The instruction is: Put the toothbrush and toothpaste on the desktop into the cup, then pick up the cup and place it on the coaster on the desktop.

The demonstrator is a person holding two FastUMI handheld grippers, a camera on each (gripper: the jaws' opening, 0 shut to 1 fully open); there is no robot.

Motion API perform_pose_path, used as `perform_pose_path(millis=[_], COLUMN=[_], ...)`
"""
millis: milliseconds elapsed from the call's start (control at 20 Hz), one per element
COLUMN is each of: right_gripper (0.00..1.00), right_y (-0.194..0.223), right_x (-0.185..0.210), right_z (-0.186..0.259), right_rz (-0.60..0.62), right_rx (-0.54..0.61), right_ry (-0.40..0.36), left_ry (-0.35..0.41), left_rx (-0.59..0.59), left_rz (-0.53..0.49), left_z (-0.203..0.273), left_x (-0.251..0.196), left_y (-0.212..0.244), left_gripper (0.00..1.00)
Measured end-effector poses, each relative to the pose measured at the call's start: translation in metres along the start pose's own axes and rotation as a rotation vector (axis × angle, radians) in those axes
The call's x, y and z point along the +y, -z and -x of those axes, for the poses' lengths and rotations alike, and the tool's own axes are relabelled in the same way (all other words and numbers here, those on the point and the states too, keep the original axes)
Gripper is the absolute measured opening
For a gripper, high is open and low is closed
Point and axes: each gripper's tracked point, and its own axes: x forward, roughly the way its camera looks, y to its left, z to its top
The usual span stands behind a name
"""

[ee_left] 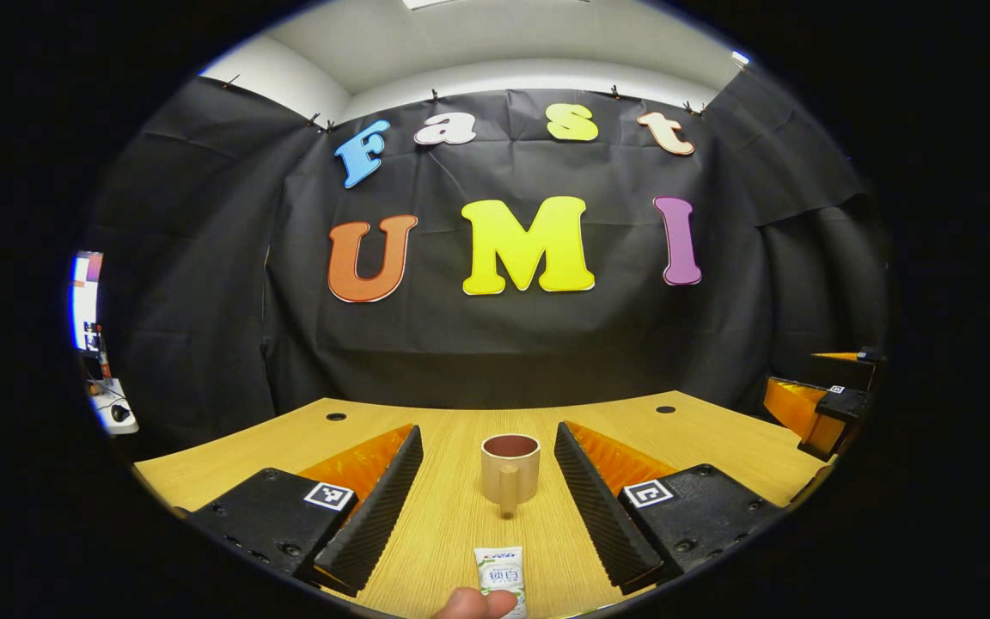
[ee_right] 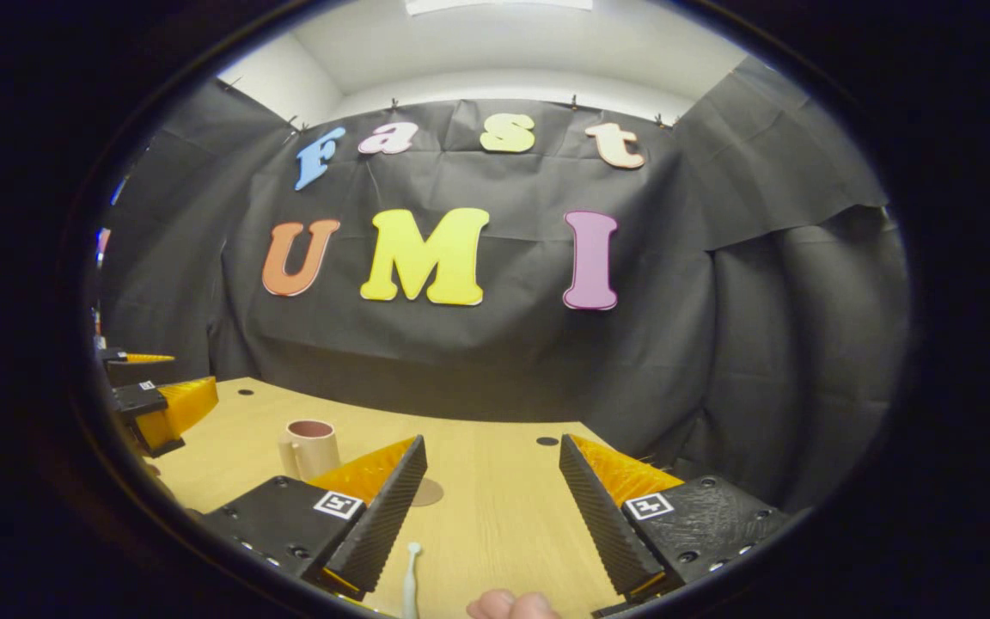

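Toothpaste tube point(ee_left: 500, 574) flat on the wood-grain surface point(ee_left: 701, 430), just short of the ceramic mug point(ee_left: 510, 468); slim toothbrush point(ee_right: 410, 578) also on the surface. Mug stands beside the round coaster point(ee_right: 428, 492), not on it. Both items and mug placement outstanding. Left gripper point(ee_left: 489, 499) and right gripper point(ee_right: 491, 507) fingers apart, holding nothing.

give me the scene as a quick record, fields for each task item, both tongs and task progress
cup: beige ceramic mug with a handle, upright on the light wooden desktop, nothing sticking out of it
toothpaste: white toothpaste tube, flat on the desktop, nearer than the cup
toothbrush: slim white toothbrush, lying on the desktop
coaster: round tan coaster, bare, right of the cup
left tongs: open, holding nothing, cup framed between the fingers
right tongs: open, holding nothing
progress: nothing grasped yet
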Motion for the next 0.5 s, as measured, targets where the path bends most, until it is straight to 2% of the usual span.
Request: perform_pose_path(millis=[500], right_gripper=[0.94], right_y=[-0.0051], right_x=[-0.0037], right_z=[0.0028], right_rz=[-0.019], right_rx=[-0.016], right_ry=[0.019], left_ry=[0.0], left_rx=[0.001], left_rz=[0.0], left_z=[0.0024], left_x=[0.0029], left_y=[-0.0004], left_gripper=[0.98])
